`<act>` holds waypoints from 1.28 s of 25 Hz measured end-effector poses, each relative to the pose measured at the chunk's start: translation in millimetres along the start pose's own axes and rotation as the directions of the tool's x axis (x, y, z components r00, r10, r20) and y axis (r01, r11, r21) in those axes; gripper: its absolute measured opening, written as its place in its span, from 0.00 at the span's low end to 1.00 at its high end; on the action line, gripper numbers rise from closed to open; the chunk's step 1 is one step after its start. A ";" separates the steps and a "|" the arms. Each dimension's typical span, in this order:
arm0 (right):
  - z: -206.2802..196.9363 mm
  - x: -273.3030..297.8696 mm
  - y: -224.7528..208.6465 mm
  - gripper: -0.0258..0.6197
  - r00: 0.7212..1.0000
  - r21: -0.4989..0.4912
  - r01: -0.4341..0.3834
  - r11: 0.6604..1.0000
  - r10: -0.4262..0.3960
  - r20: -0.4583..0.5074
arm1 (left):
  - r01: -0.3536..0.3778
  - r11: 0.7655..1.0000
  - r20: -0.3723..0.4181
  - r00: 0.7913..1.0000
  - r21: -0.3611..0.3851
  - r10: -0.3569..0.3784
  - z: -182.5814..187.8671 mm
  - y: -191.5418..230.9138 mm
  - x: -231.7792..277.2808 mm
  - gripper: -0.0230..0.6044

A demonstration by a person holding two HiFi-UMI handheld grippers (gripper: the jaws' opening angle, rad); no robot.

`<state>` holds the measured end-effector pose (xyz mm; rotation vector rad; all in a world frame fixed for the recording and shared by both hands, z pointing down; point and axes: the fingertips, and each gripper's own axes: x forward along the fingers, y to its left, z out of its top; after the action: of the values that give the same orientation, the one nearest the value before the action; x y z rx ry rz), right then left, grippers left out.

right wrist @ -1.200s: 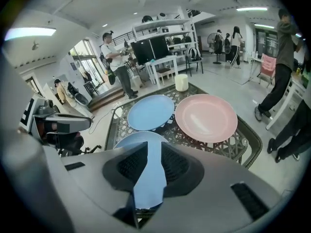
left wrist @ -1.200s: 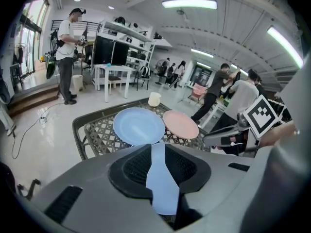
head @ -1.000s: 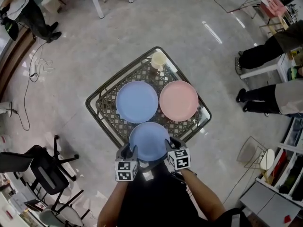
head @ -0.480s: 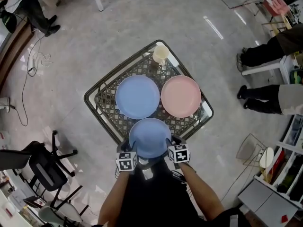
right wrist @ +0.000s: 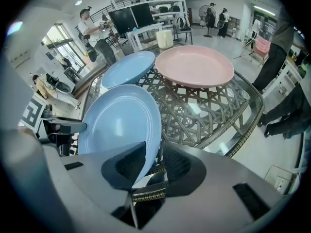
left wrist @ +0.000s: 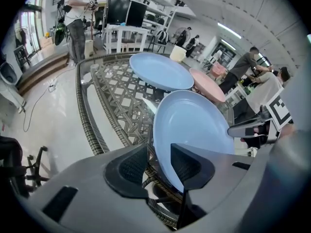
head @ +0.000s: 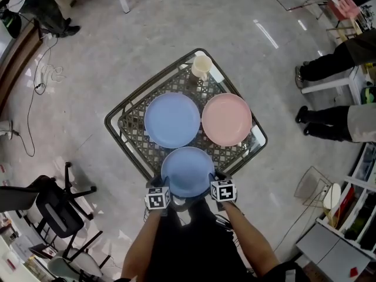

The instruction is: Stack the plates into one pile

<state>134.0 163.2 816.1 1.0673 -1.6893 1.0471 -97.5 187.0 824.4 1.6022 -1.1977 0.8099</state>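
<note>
Position of work items: three plates lie separately on the wicker-framed, glass-topped table (head: 135, 100); no pile is formed.

- Near blue plate (head: 188, 171) sits over the table's near corner, closest to the operator, apart from the other two.
- Far blue plate (head: 172, 120) lies flat towards the middle-left of the top.
- Pink plate (head: 227, 119) lies flat just beside the far blue plate, on its right; their rims are close, but I cannot tell whether they touch.
- A cream cup (head: 201, 67) stands at the far corner, beyond both plates.

Left gripper (head: 156, 185): it is at the near blue plate's left edge. Its jaws have just been opening and stand wide. The left gripper view shows the plate's rim (left wrist: 163, 159) between them, with a gap at the outer pad, so there is no clamp.

Right gripper (head: 218, 177): it is at the same plate's right edge, opposite the left. Its jaws have likewise just been opening. The right gripper view shows the rim (right wrist: 150, 147) passing between the spread pads, not pinched.

Both grippers point steeply down, one on either side of the near blue plate.

Surroundings: there is a pale tiled floor, with an office chair (head: 53, 210) at lower left.
</note>
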 end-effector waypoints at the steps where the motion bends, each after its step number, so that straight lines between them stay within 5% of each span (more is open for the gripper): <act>1: -0.9 0.7 -0.8 0.20 1.000 0.004 0.001 1.000 -0.001 -0.002 | 0.000 1.000 -0.004 1.000 0.009 0.000 -0.7 0.0 1.7 0.28; 8: -9.7 5.6 -3.3 0.14 1.000 0.026 -0.004 1.000 0.005 -0.014 | 0.013 1.000 -0.023 1.000 0.007 -0.013 -6.8 -1.1 6.8 0.14; 32: 1.4 -40.6 -17.0 0.09 0.999 0.073 0.002 0.997 -0.006 0.050 | 0.062 0.997 0.044 0.997 0.050 -0.064 18.0 -39.1 -28.7 0.13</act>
<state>160.4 165.9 781.0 1.1517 -1.6993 1.0952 -69.5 182.4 781.1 1.6974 -1.1618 0.7709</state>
